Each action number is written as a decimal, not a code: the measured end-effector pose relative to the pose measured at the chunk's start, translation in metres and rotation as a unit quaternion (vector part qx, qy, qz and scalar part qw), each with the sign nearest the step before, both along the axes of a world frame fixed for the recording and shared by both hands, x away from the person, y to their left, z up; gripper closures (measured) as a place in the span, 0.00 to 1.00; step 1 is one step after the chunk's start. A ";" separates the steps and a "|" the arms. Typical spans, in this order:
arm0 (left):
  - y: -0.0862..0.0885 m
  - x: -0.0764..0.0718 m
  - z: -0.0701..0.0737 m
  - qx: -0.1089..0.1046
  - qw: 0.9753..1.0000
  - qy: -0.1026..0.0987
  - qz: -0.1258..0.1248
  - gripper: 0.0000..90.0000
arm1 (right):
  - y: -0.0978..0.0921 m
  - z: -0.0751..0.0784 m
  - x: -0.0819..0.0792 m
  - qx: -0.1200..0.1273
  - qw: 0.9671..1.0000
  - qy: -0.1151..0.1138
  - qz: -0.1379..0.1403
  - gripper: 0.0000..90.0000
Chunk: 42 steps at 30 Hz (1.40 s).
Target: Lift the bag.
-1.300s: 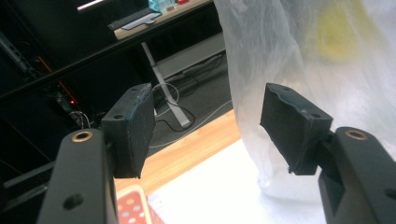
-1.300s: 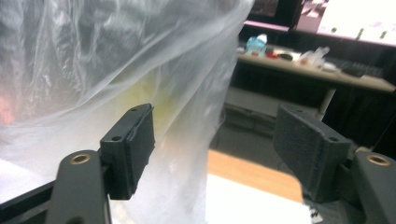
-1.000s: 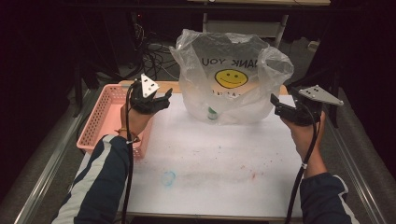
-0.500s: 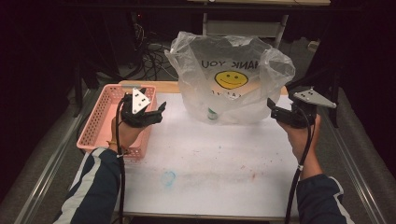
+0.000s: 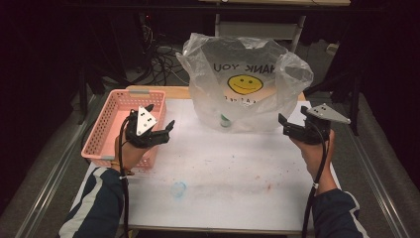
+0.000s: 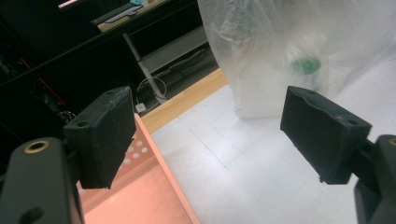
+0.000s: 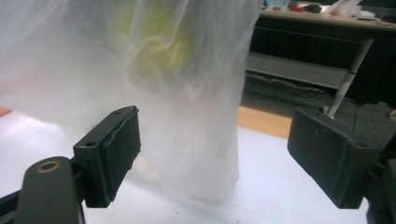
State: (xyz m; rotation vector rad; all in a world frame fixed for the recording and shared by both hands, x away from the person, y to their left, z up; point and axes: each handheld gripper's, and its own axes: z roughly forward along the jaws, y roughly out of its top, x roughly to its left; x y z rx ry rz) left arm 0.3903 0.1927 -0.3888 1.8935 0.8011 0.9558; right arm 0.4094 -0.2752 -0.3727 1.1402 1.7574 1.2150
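A clear plastic bag [image 5: 245, 84] with a yellow smiley face stands open at the back middle of the white table [image 5: 228, 173]. Something small and green [image 5: 225, 121] lies inside it near the bottom. My left gripper [image 5: 161, 117] hovers open by the right edge of a pink basket [image 5: 111, 124], left of the bag. In the left gripper view its gripper [image 6: 215, 135] is open, with the bag [image 6: 299, 42] and the green item [image 6: 306, 65] ahead. My right gripper [image 5: 284, 125] is open just right of the bag. The right gripper view has its gripper [image 7: 215, 154] wide apart, close to the bag's wall [image 7: 140, 70].
The pink basket [image 6: 140, 196] sits at the table's left edge and looks empty. A blue smudge [image 5: 178, 189] and faint red marks stain the tabletop. Metal rails run along both table sides, and a dark shelf with cables [image 5: 163, 64] lies behind.
My left gripper has drawn back toward the person and a little left, over the basket's edge. The right gripper has shifted slightly nearer too. The bag has not moved.
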 end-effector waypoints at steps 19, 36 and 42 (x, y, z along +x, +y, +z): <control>0.005 -0.024 -0.011 0.009 1.000 0.001 -0.007 0.20 | 0.010 -0.007 -0.024 -0.009 0.999 -0.008 0.049 0.20; 0.006 -0.044 -0.014 0.024 0.999 -0.002 -0.028 0.20 | 0.017 -0.010 -0.047 -0.046 0.996 -0.030 0.074 0.20; 0.009 -0.051 -0.016 0.026 0.999 -0.005 -0.032 0.20 | 0.018 -0.013 -0.054 -0.053 0.995 -0.029 0.082 0.20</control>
